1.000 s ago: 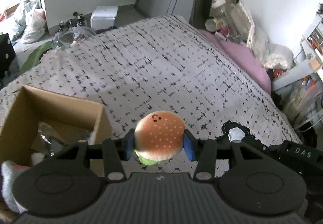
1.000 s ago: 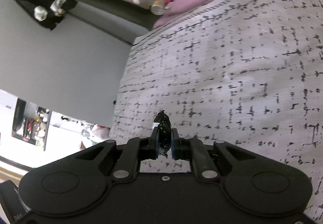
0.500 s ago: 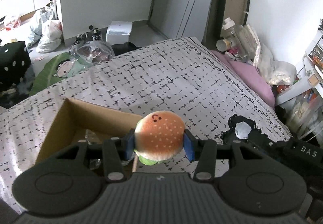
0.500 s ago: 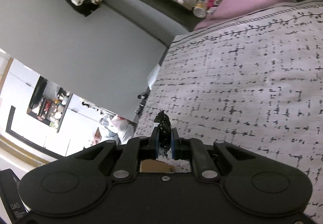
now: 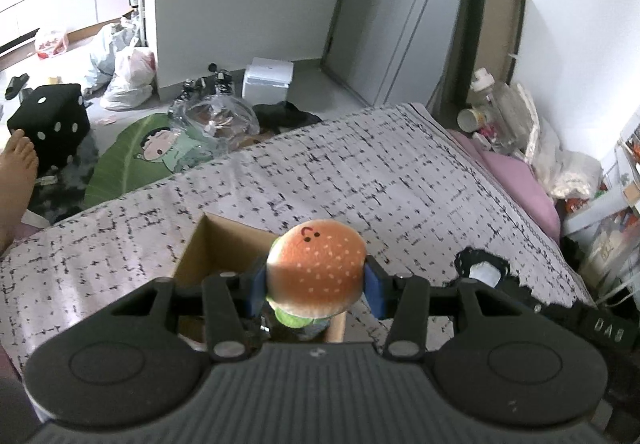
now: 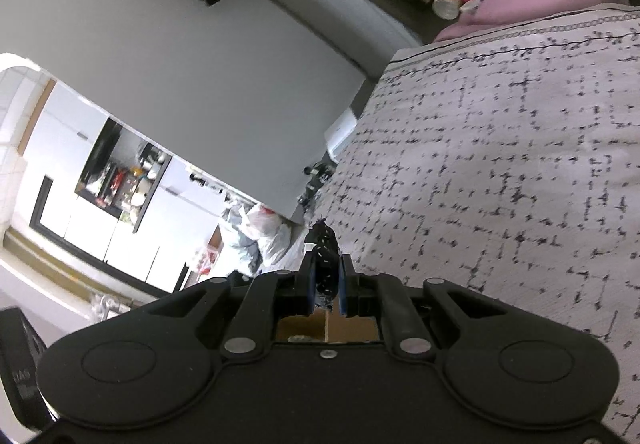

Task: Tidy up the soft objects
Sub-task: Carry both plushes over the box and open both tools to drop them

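A plush burger (image 5: 316,268) with a small face and a green lettuce edge sits squeezed between the blue pads of my left gripper (image 5: 316,284), which is shut on it. Right below it an open cardboard box (image 5: 218,244) stands on the bed. My right gripper (image 6: 325,278) is shut on a thin black soft thing with white specks (image 6: 323,244), held above the sheet. Brown cardboard (image 6: 352,328) shows under its fingers. In the left wrist view the same black thing (image 5: 464,258) shows to the right of the burger, with the right tool's black body (image 5: 600,324) behind it.
The bed carries a white sheet with black marks (image 5: 360,171) and a pink pillow (image 5: 516,183) at its far right. Bottles and bags (image 5: 500,103) crowd that corner. On the floor lie a green leaf cushion (image 5: 132,155), a black dice cushion (image 5: 50,123) and plastic bags (image 5: 128,75). A person's foot (image 5: 16,171) is at the left.
Both grippers have risen and shifted over the bed, keeping their hold. The box has slid from the left to under the burger, and the right view has rolled, bringing cardboard beneath its fingers.
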A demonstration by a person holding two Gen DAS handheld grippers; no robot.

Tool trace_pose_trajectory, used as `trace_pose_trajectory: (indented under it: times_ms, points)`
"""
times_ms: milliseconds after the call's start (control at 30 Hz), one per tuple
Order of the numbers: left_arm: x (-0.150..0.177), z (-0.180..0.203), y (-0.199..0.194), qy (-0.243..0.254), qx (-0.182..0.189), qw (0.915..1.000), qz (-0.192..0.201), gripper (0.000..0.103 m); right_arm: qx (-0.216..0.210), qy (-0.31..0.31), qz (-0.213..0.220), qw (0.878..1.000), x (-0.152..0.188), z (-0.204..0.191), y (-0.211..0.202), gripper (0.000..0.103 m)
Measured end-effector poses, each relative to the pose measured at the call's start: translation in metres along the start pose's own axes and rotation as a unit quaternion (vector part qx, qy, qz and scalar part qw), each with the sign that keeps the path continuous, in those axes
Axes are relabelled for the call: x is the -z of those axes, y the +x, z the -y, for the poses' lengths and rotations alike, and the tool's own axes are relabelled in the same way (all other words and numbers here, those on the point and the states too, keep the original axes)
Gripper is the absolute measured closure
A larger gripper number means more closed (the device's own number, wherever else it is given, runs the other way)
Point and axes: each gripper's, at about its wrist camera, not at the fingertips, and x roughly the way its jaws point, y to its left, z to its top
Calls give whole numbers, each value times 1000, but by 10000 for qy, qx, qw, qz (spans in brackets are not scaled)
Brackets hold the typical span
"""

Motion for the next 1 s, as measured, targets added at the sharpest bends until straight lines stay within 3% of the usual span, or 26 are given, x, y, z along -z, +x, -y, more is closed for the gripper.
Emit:
trace_pose_trajectory:
  times_ms: [267,1000]
  points:
    - [-1,-26,1,-161,-38,9999,2,55,-158,-243,-130,9995,14,-18,10,92]
    - [12,-87,54,-588,-86,9968,-535,52,-15,-778,-509,9957,50,-50,59,92]
